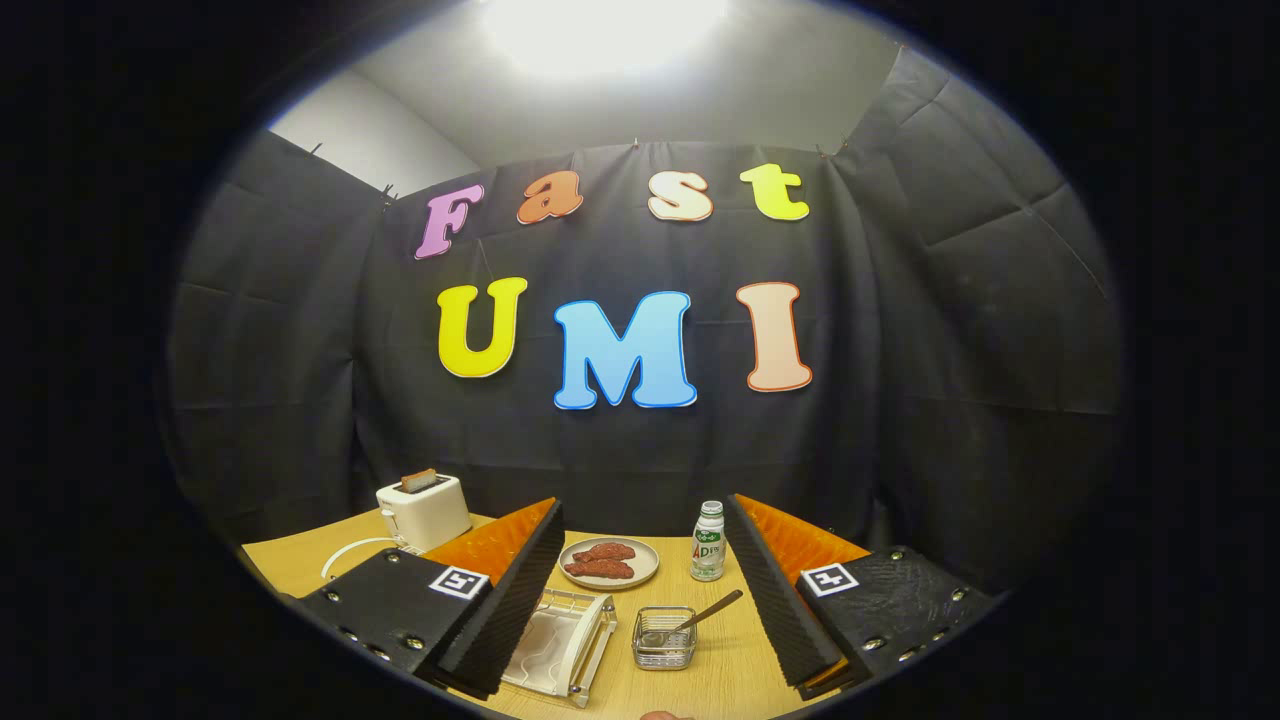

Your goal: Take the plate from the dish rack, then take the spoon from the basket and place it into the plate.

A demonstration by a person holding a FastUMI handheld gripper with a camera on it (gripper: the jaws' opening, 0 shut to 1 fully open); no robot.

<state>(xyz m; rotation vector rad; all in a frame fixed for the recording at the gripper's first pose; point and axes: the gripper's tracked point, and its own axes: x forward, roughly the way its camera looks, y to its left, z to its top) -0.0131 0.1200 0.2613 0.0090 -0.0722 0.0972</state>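
The tongs [640,600] are held wide apart above a wooden tabletop [725,670] walled by black cloth. Between them, the spoon [695,620] is propped in the wire basket [664,640]; what appears a white plate [545,640] lies in the dish rack [590,640] just beside.

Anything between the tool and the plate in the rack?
No visible obstruction. The tool is open and holds nothing; the dish rack with the white plate sits between its fingers, by the left one. The basket with the spoon stands beside the rack, not in front.
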